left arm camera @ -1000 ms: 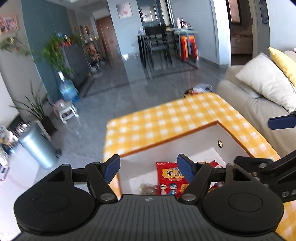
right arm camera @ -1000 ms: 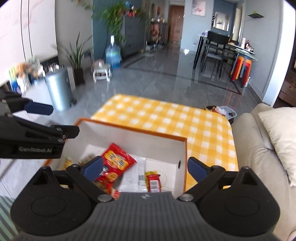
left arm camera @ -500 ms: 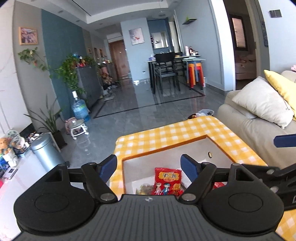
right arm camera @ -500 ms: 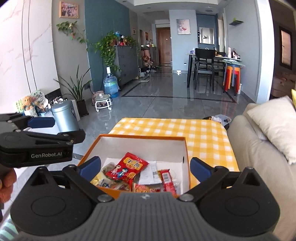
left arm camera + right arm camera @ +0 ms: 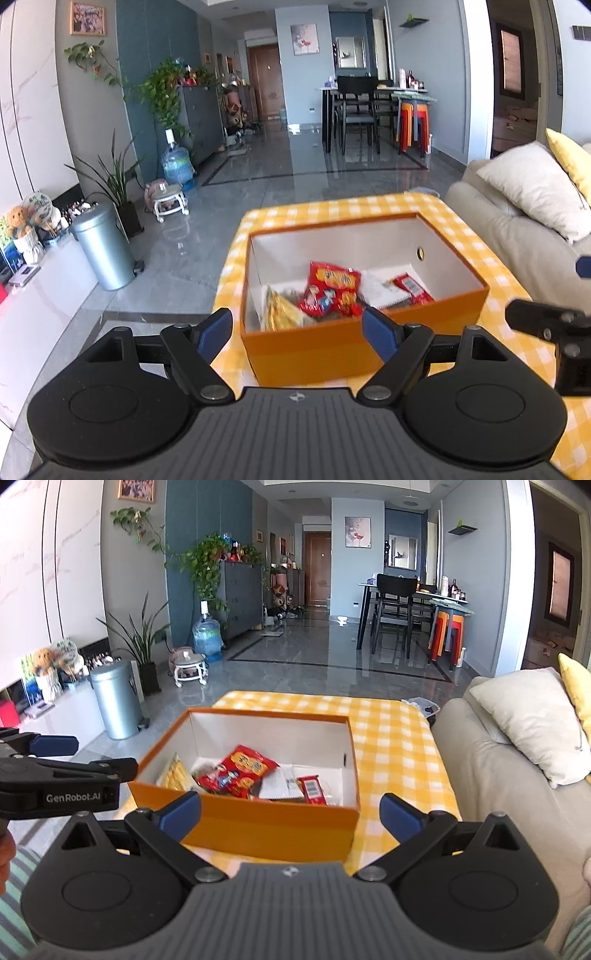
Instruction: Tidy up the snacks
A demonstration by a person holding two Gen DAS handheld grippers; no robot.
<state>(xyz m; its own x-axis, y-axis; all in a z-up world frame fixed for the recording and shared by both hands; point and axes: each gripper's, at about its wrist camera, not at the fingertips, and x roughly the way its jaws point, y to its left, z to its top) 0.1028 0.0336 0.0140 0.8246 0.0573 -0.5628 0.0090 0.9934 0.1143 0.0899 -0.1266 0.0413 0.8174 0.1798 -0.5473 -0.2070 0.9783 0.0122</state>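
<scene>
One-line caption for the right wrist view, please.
Open right claw facing an orange box of snack packets on a yellow checked tablecloth, the left claw alongside, empty.

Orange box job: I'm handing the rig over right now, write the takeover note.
Left gripper: open, empty, just short of the near wall of the orange box.
Right gripper: open, empty, also at the near wall.
Both have just been opening; nothing sits between the jaws.
Box stands on the yellow checked table beside the sofa.
Inside: big red snack bag, yellow packet at the left wall, small red bar, white packet.
Done: snacks visible are all in the box.
Left: cannot tell; no loose snacks in view.
</scene>
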